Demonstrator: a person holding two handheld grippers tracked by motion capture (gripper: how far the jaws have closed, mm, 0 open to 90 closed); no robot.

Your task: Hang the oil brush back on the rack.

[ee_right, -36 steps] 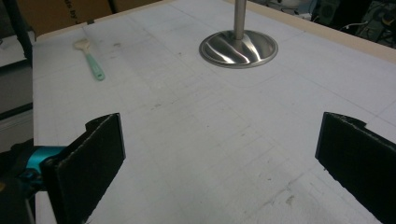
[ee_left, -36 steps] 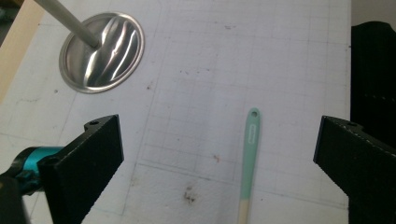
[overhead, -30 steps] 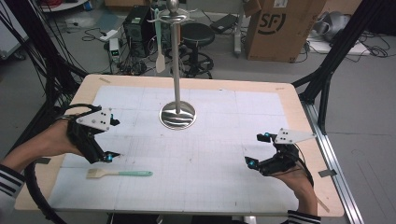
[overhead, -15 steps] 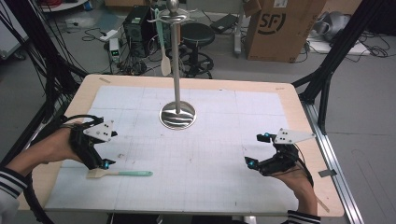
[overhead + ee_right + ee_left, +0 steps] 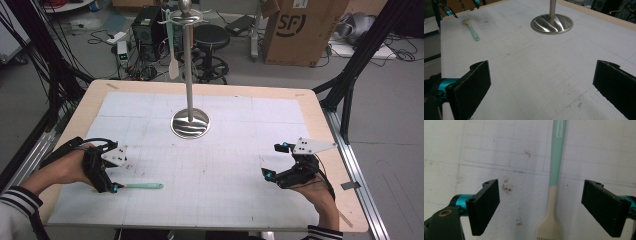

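Observation:
A brush (image 5: pixel 143 186) with a mint-green handle and a cream head lies flat on the white mat (image 5: pixel 225 150) at the front left. My left gripper (image 5: pixel 108 182) points down over its head end. In the left gripper view the brush (image 5: pixel 554 172) runs up between the two black jaws of the left gripper (image 5: pixel 542 187), closer to the right one. The jaws have just been closing a little, but neither pad touches the brush. My right gripper (image 5: pixel 276 161) rests at the front right, open with nothing between its jaws; the right gripper view shows the right gripper (image 5: pixel 541 75) over bare mat.
A steel stand with a round base (image 5: pixel 190 123) rises from the middle of the mat, and a pale spatula (image 5: pixel 173 64) hangs from its top. The right gripper view shows that base (image 5: pixel 552 23) ahead and the brush (image 5: pixel 473 30) far left. The wooden table edge (image 5: pixel 330 150) borders the mat.
My left gripper has come down and toward the near edge onto the brush's head end, which it now covers in the high view. The right gripper has stayed in place.

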